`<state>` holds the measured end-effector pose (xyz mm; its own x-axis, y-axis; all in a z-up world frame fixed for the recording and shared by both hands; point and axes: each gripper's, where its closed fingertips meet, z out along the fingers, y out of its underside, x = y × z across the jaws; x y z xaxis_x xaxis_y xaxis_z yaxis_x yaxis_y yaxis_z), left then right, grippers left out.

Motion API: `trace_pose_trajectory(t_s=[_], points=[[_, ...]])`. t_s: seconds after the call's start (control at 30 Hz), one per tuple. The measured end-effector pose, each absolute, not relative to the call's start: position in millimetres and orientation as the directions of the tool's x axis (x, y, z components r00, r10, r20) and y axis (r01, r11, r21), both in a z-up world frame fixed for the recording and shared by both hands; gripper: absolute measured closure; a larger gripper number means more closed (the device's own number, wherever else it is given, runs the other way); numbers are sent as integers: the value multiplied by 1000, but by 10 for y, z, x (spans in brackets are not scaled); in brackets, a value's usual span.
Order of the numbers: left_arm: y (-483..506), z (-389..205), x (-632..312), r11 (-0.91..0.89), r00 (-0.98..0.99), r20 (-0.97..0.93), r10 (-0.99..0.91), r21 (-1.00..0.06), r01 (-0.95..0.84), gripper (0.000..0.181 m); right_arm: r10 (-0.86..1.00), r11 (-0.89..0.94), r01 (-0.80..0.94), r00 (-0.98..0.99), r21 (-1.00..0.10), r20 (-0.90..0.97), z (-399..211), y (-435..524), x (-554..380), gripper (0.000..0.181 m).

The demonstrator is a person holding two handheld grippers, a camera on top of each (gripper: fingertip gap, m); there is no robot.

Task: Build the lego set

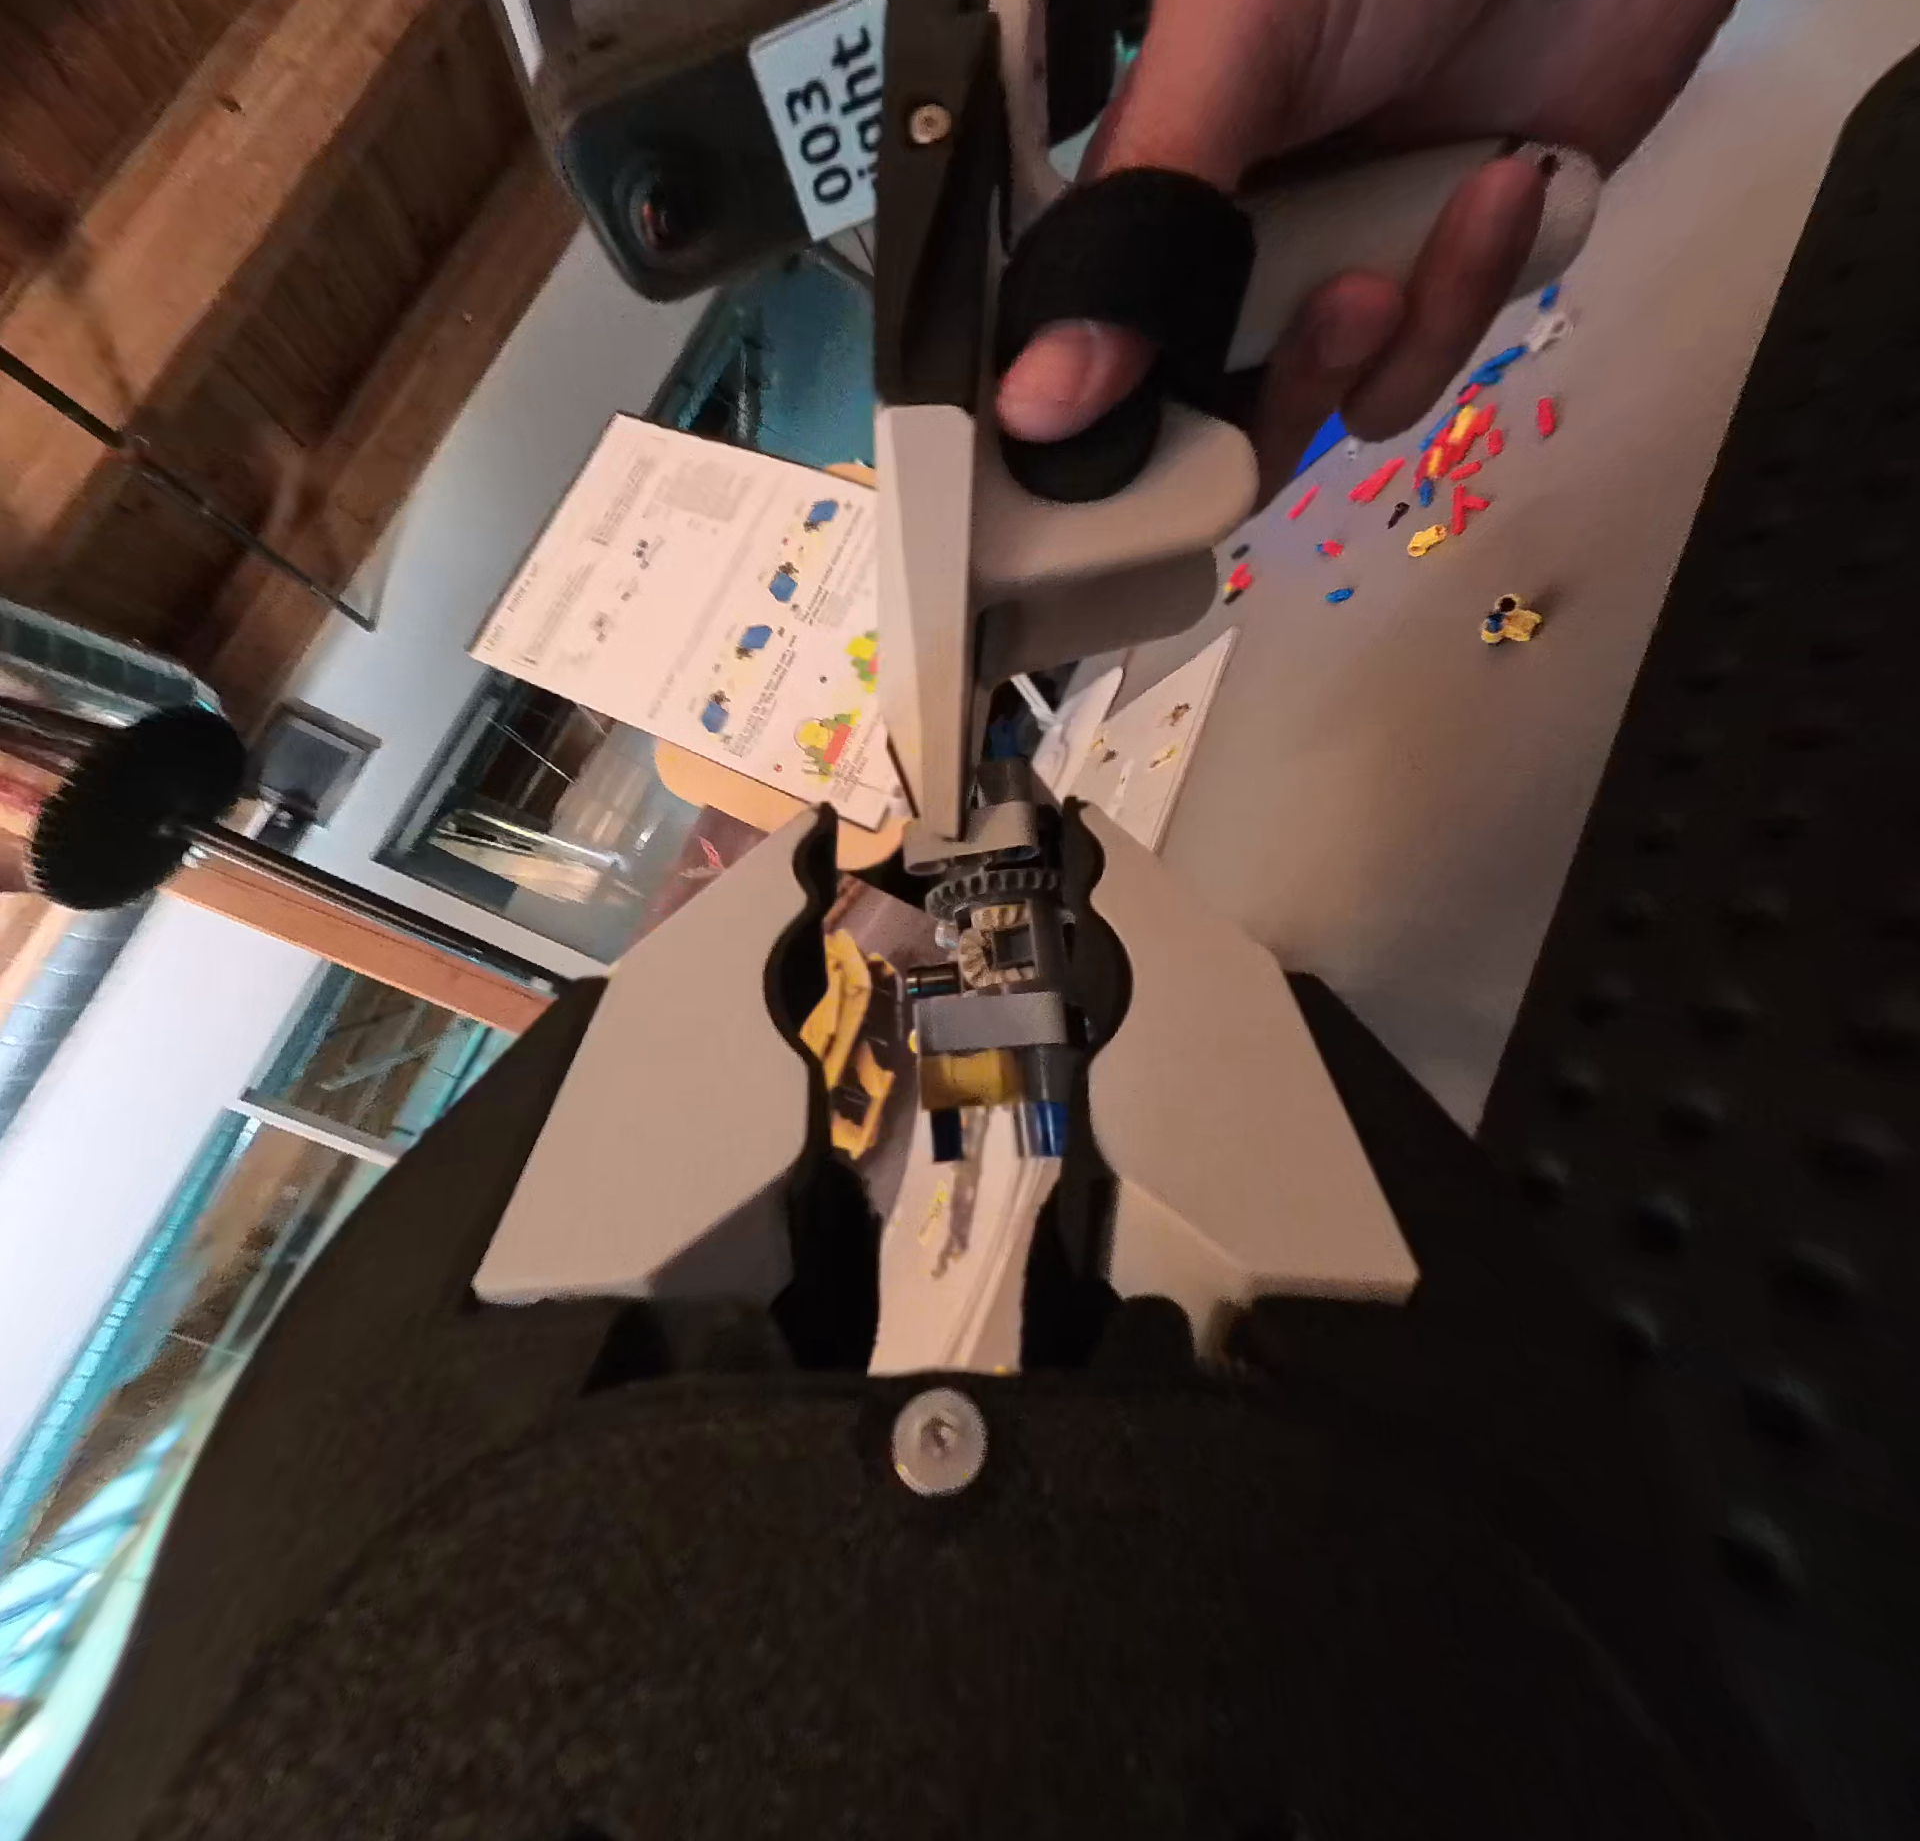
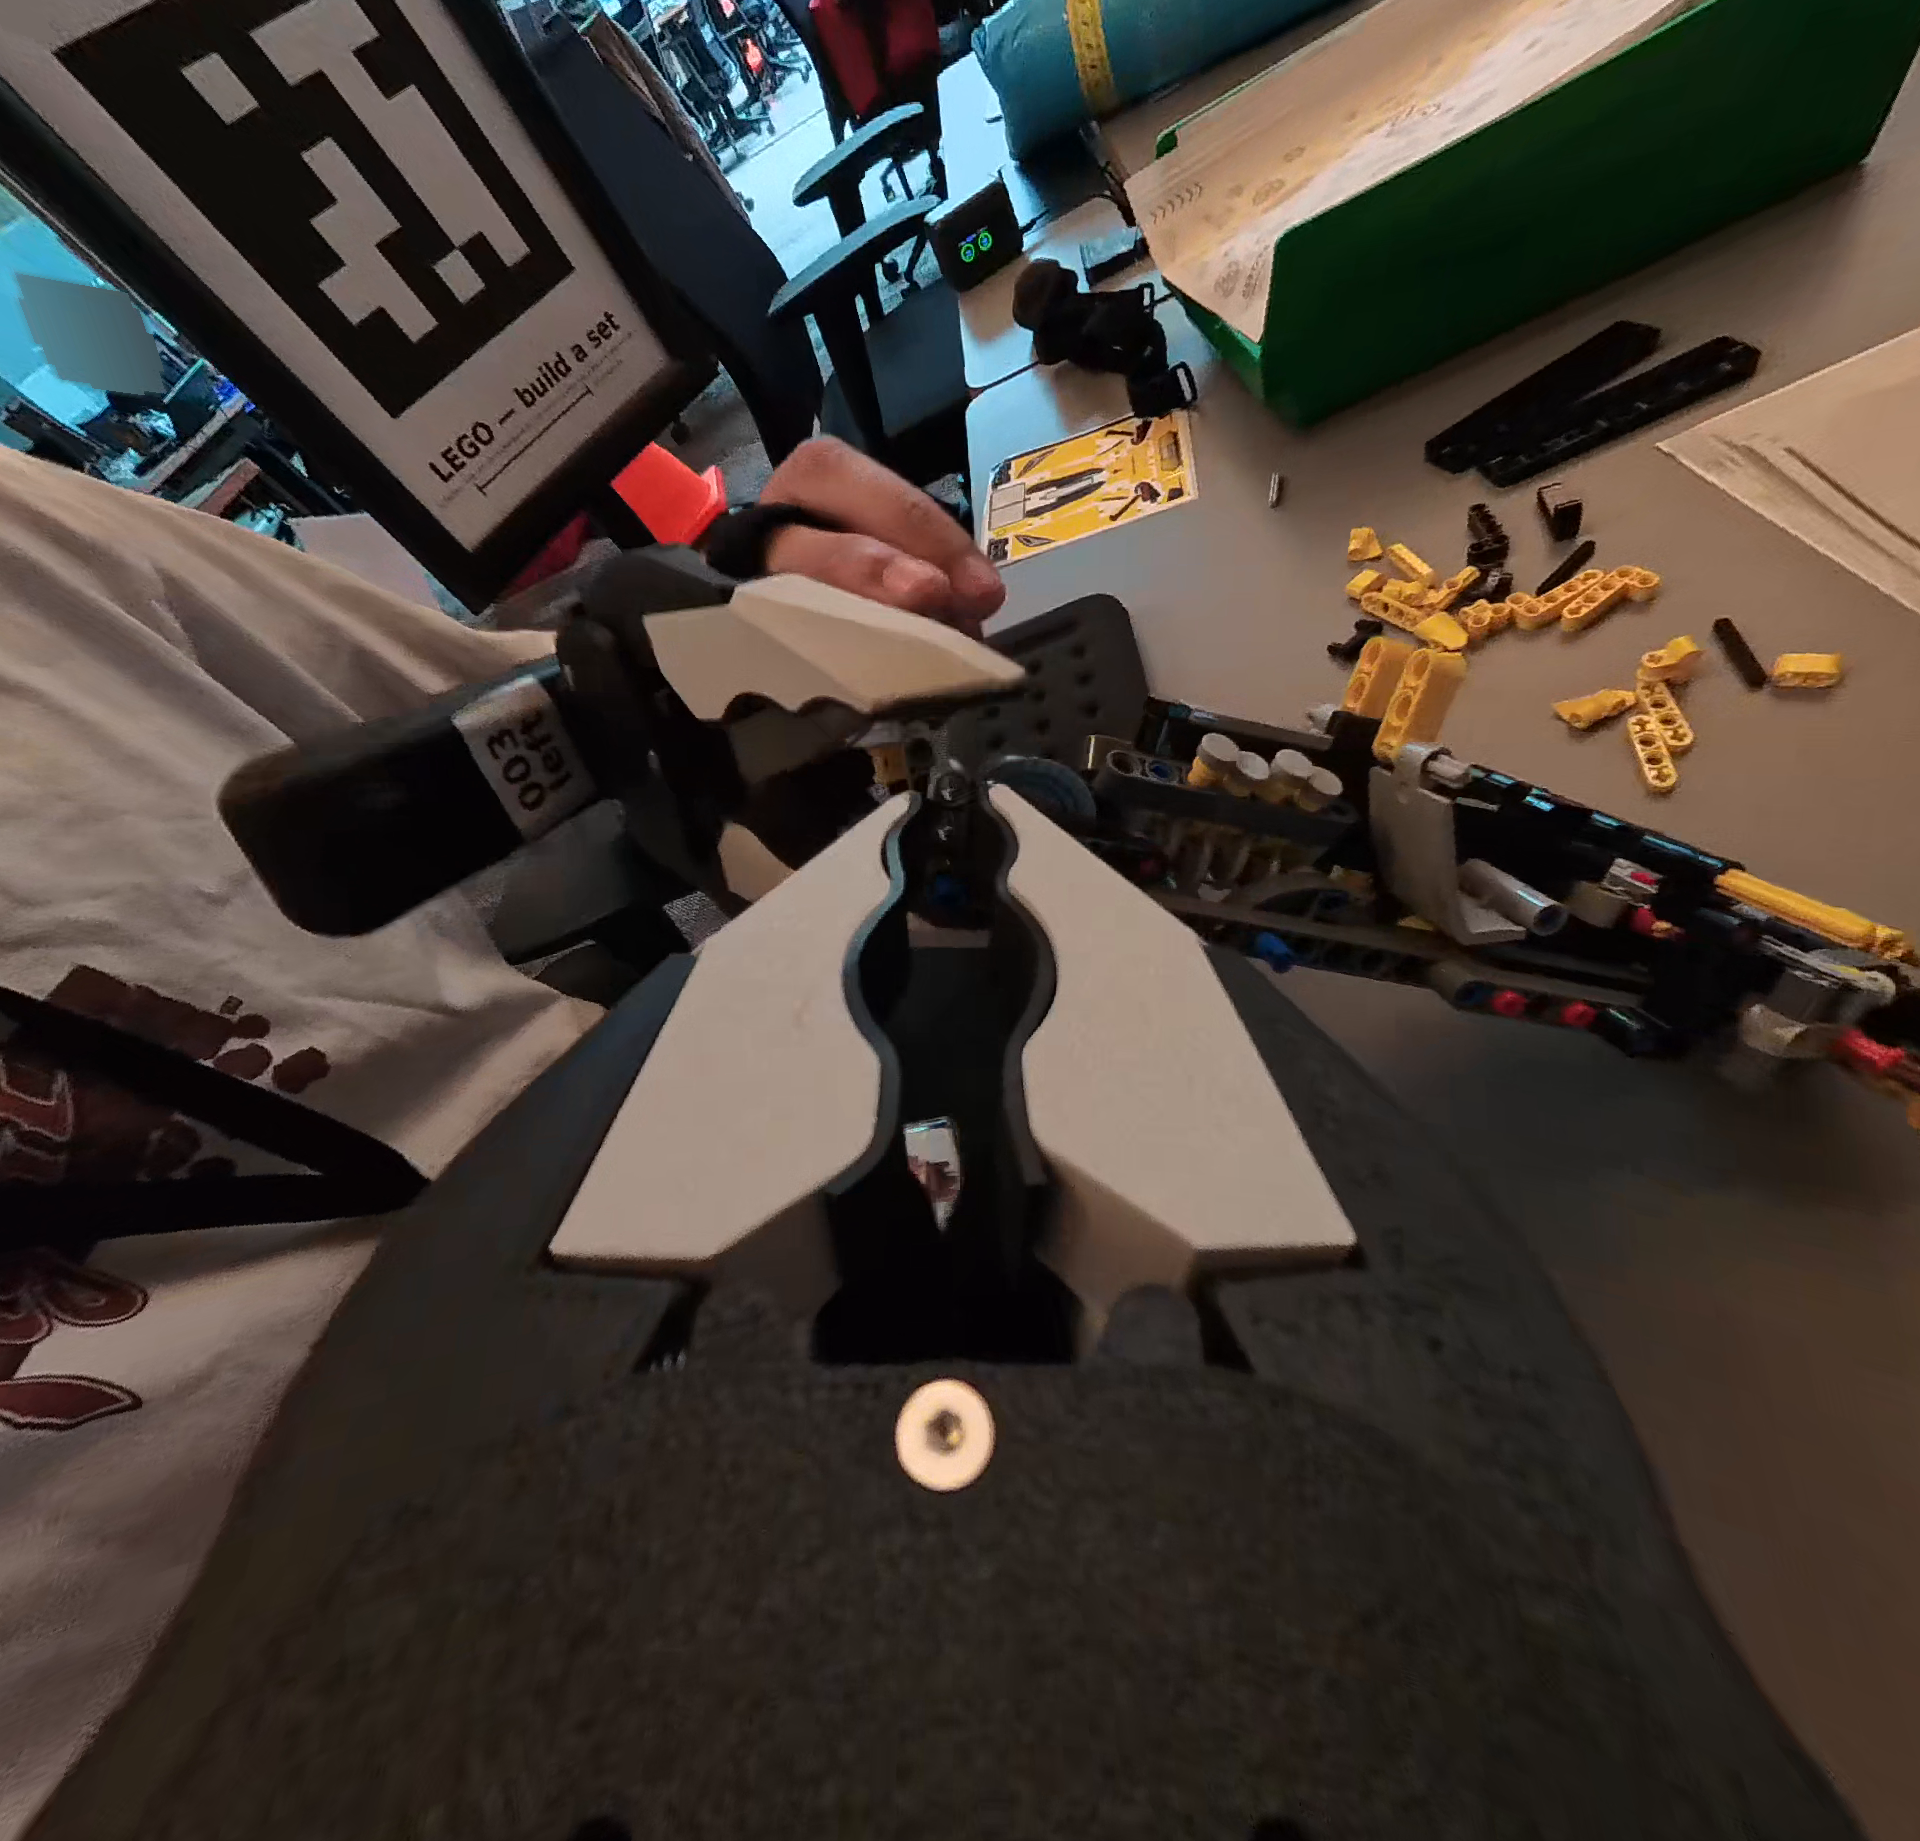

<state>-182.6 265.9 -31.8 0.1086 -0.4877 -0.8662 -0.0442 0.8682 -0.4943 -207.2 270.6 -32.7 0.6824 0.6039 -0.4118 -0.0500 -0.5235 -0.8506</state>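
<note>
Left wrist view: your left gripper (image 1: 951, 944) has its jaws clamped on the gear end of the lego assembly (image 1: 987, 970), with a grey toothed gear, grey beam and yellow block sitting in the gap between the fingers. Your right gripper (image 1: 940, 815) comes in from above, tips closed on a light grey connector (image 1: 982, 841) at the top of that same gear end. Your right hand (image 1: 1299, 233) wraps its handle. Loose red, blue and yellow pieces (image 1: 1455, 461) lie scattered on the worktop (image 1: 1403, 856) off to the right; an instruction sheet (image 1: 707, 607) is behind the gripper.

Right wrist view: right gripper (image 2: 951, 804) jaws nearly together, pinching a small dark part at the end of the lego assembly (image 2: 1455, 856), which runs long and low to the right over the worktop (image 2: 1558, 1272). Left gripper (image 2: 914, 695) meets the same end from the left. Yellow beams (image 2: 1507, 638) and black beams (image 2: 1590, 409) lie beyond, near a green box (image 2: 1558, 233) and a yellow sticker sheet (image 2: 1091, 487).
</note>
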Motion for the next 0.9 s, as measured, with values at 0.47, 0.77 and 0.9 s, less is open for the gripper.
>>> trace_pose_trajectory(t_s=[0.47,0.77,0.9], points=[[2491,-300,-2035,162,-427,-65,-902,-967,-195,147,644,-374,35,729,-927,-233,-308,2694,-2072,174],[2545,-295,-2035,91,-522,16,-853,-980,-179,165,660,-373,-12,699,-928,-275,-301,2674,-2088,175],[2532,-300,-2061,54,-600,61,-798,-984,-171,167,697,-366,-79,637,-927,-329,-307,2649,-2118,175]])
